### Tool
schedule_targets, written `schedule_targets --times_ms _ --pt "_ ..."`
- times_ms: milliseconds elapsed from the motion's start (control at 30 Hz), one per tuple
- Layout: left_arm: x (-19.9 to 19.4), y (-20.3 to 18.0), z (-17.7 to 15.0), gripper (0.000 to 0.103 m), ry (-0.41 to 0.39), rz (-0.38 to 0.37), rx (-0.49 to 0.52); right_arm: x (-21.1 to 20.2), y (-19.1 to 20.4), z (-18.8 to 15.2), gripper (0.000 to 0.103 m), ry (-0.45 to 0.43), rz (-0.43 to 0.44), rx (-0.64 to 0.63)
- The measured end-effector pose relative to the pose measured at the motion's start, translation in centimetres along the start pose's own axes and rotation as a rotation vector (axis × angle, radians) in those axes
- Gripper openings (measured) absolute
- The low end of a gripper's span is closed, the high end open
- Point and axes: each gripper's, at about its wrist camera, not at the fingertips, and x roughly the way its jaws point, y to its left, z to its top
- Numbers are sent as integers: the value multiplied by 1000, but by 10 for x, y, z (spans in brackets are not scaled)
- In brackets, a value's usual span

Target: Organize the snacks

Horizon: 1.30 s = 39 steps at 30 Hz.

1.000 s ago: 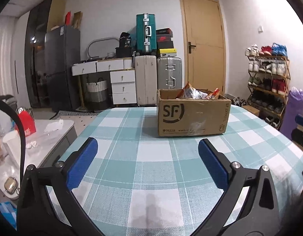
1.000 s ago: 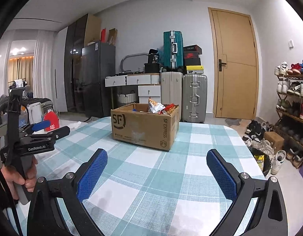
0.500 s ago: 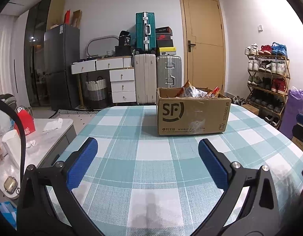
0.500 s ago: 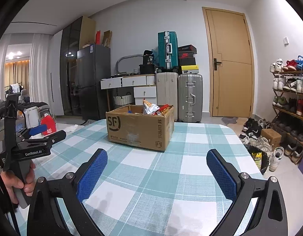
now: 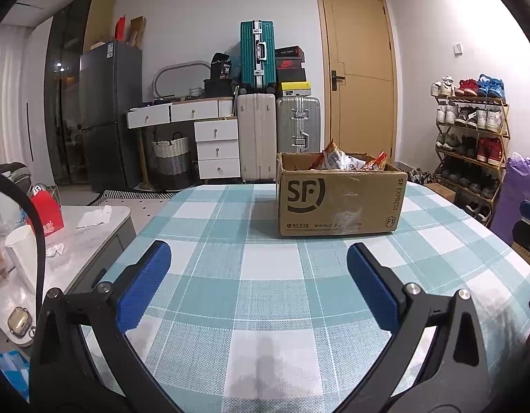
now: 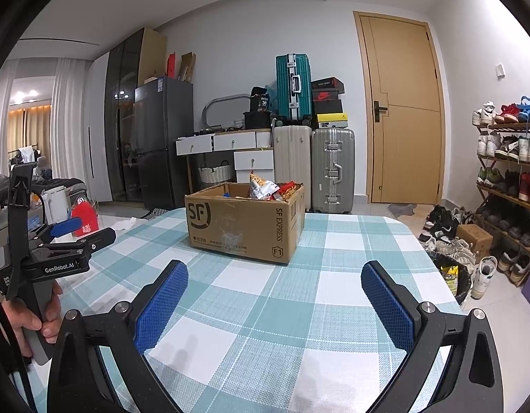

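- The cardboard box (image 5: 340, 201) in front of me is brown, printed with a black "SF" logo on its long side and "SF EXPRESS" on its short side. It stands upright and open-topped on the checked counter (image 5: 265, 296), toward the far edge; in my right view it (image 6: 244, 223) sits turned, one corner toward me.
- The snack bags (image 5: 347, 162) lie heaped inside the box, crinkled packets in white, orange and red, their tops poking above the rim. From my right side the tallest packet (image 6: 261, 187) stands nearly upright, and something small and blue lies lower down that I cannot identify.
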Motion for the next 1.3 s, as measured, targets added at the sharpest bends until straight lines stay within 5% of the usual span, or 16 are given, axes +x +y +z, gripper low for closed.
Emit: schedule_targets --times_ms 1300 --pt "1 1 -6 102 -5 21 6 10 2 -2 102 4 25 -1"
